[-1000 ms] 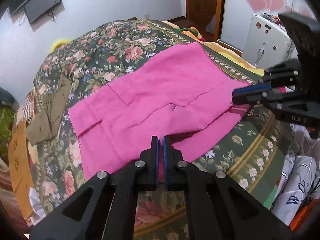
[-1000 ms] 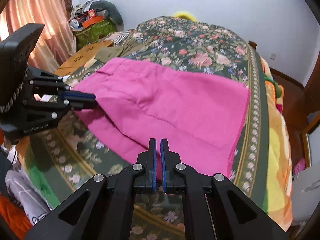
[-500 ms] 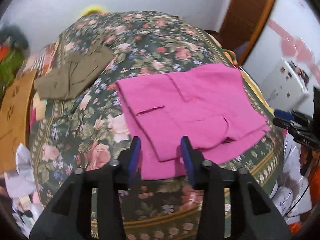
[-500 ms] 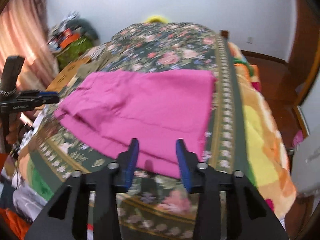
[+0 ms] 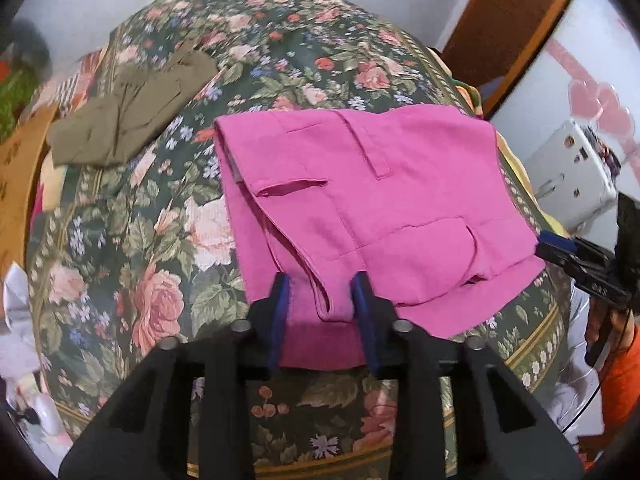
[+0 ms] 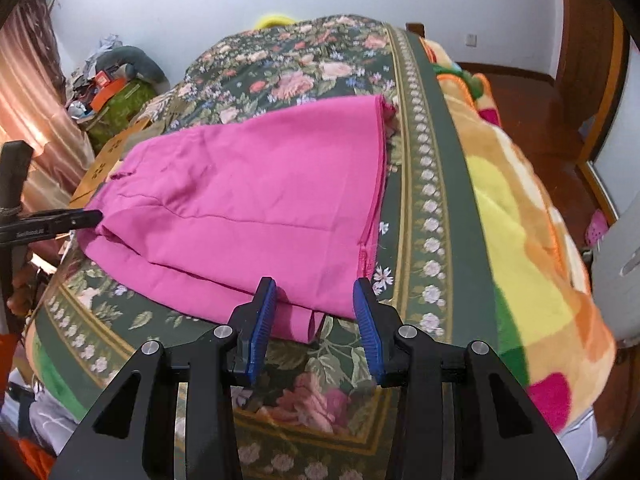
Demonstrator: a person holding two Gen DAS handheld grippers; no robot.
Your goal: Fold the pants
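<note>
The pink pants lie folded on the floral bedspread; pockets and waistband face up in the left wrist view. My left gripper is open, its blue pads on either side of the near pink edge, holding nothing. In the right wrist view the pants lie flat with the hem toward the right. My right gripper is open at the near corner of the cloth, empty. Each gripper also shows at the edge of the other's view, the right one and the left one.
Folded olive-brown pants lie at the far left of the bed. A colourful fleece blanket hangs at the bed's right side. A white appliance, a wooden door, cardboard and clutter stand around the bed.
Both grippers were shut on the pink cloth, then opened and let it drop onto the bed. Both have since drawn back to the near edge, open wider.
</note>
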